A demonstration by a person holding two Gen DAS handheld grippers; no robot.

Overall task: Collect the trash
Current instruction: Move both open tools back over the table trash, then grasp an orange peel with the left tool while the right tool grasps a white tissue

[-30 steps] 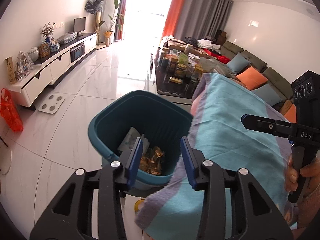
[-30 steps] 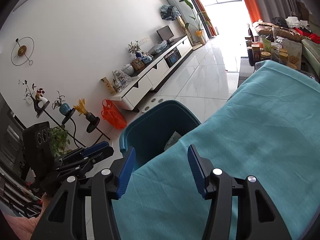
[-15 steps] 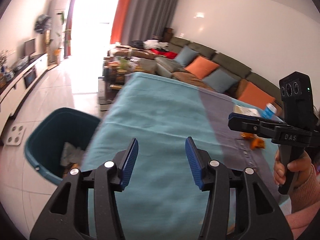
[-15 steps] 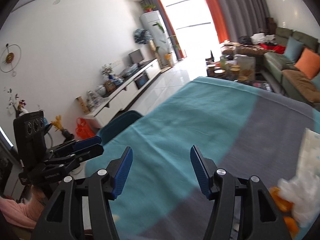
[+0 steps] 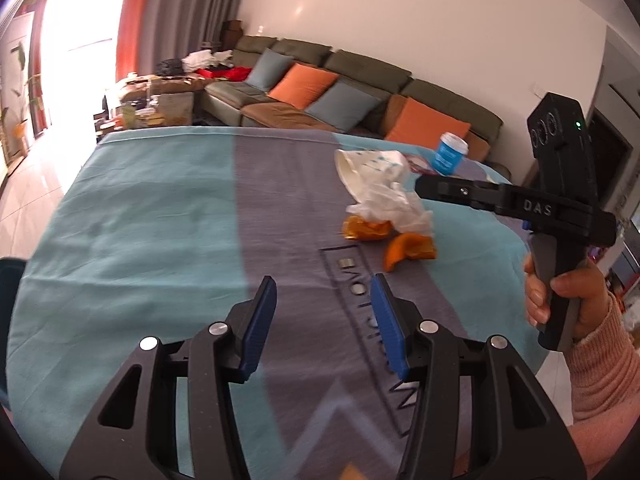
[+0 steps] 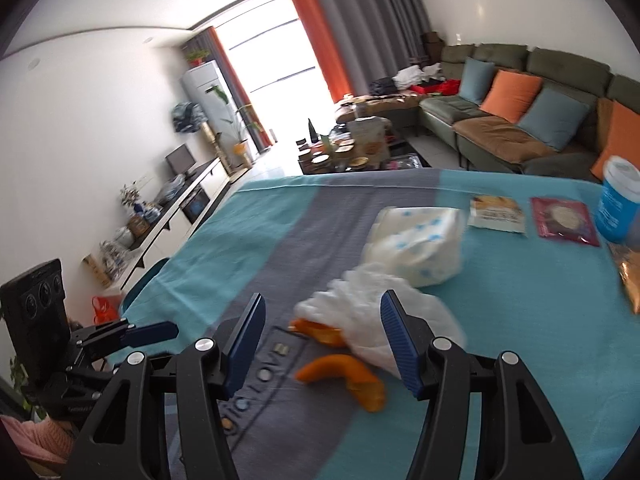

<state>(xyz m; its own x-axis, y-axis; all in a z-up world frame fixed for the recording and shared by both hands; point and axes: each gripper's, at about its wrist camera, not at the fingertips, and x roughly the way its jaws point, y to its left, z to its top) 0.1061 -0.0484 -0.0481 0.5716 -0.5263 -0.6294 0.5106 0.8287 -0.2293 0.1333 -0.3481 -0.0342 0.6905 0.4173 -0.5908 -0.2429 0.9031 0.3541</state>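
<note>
Across the left wrist view, a sliver of the teal trash bin [image 5: 7,276] shows at 9 o'clock, off the table's edge. The left gripper [image 5: 323,312] hangs over the teal-and-grey tablecloth [image 5: 152,216] with its blue-padded fingers [image 5: 262,316] spread apart and nothing between them. Toward 1 o'clock from it lie two orange peels [image 5: 408,250], one of them tucked against a crumpled white plastic bag [image 5: 394,204]. Just behind the bag, further toward 12 o'clock, sits a white pack with blue dots [image 5: 370,168]. A blue cup with a white lid [image 5: 450,153] stands near the far edge at 1 o'clock. At 3 o'clock the right gripper [image 5: 424,188] is seen side-on, its tip close beside the bag; whether it touches the bag cannot be told from this view.

In the right wrist view, the left gripper [image 6: 160,330] appears at 9 o'clock beside the table edge, and the bin's rim [image 6: 144,284] peeks out just above it. The right gripper [image 6: 322,340] is held with fingers wide apart and empty, framing the white bag [image 6: 360,316] and the orange peels [image 6: 352,380] that lie on the cloth ahead of it. The dotted pack [image 6: 416,244] lies beyond at 1 o'clock. Further right lie a tan snack wrapper [image 6: 496,214] and a dark red packet [image 6: 564,222], then the blue cup [image 6: 618,204] at 3 o'clock, with a shiny gold wrapper [image 6: 630,276] below it.
</note>
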